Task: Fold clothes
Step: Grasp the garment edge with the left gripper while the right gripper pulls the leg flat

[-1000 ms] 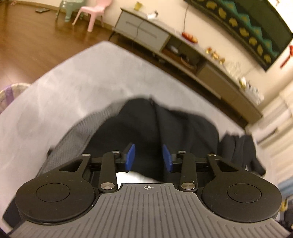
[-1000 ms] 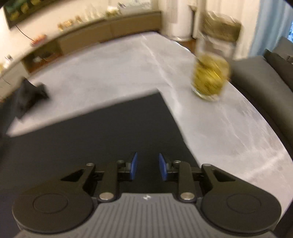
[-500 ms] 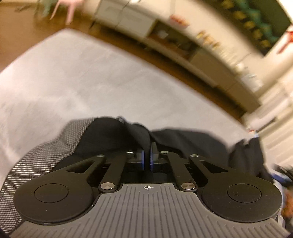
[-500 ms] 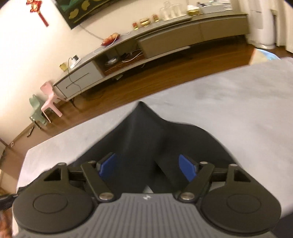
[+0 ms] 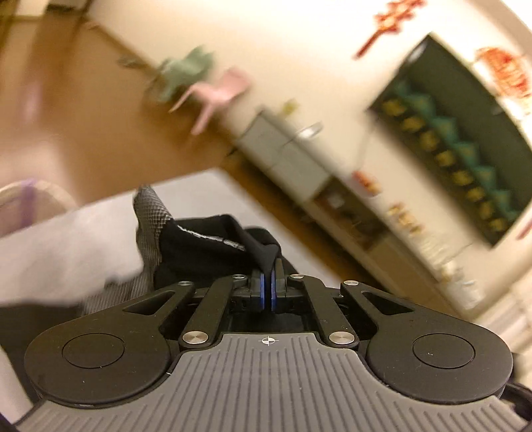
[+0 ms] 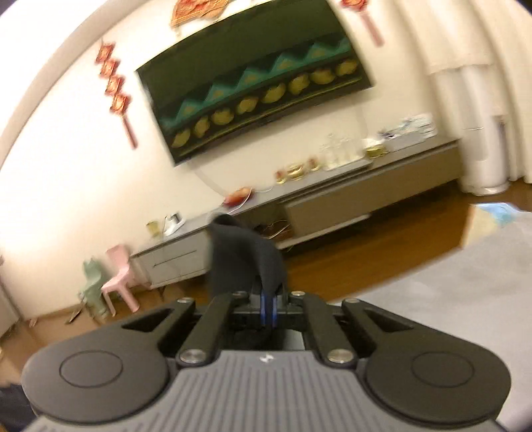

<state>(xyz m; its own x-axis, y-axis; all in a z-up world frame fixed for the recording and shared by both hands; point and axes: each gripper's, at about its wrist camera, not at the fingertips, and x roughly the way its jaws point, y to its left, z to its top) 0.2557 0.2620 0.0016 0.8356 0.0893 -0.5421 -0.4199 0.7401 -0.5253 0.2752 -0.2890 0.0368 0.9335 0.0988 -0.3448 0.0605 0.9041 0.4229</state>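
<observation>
Left gripper (image 5: pixel 267 287) clenched on the black garment (image 5: pixel 212 246), blue pads (image 5: pixel 262 292) pressed together with a pinch of dark fabric sticking up between them. Right gripper (image 6: pixel 269 304) also clamped on the black garment (image 6: pixel 242 259); a peak of cloth stands up above its closed pads (image 6: pixel 264 307).

Garment location: in the left wrist view it bunches right in front of the fingers, raised off the grey surface (image 5: pixel 66 239). A grey mesh lining (image 5: pixel 149 212) is turned outward on its left side, and a thin pale stitched edge runs along the black fold. In the right wrist view the fabric hangs from the grip as a dark flap, blocking part of the TV cabinet (image 6: pixel 332 206) behind; the grey surface (image 6: pixel 449 282) lies lower right, well below the cloth.

Both views motion-blurred.

Background, left wrist view: wooden floor (image 5: pixel 83 116), pink chair (image 5: pixel 219 89) and green chair (image 5: pixel 183 73) by the wall, low cabinet, dark wall screen (image 5: pixel 465 149), red hanging ornament (image 5: pixel 385 26). Edge of a basket (image 5: pixel 30 196) far left, partly cut off.

Background, right wrist view: wall screen (image 6: pixel 259 79) above the cabinet, red ornaments (image 6: pixel 116 89) to its left, 2 small chairs, pink (image 6: pixel 119 275) and green (image 6: pixel 93 282), side by side at the cabinet's left end, white curtain (image 6: pixel 465 83) at right. Small items on the cabinet top too blurred to identify.
</observation>
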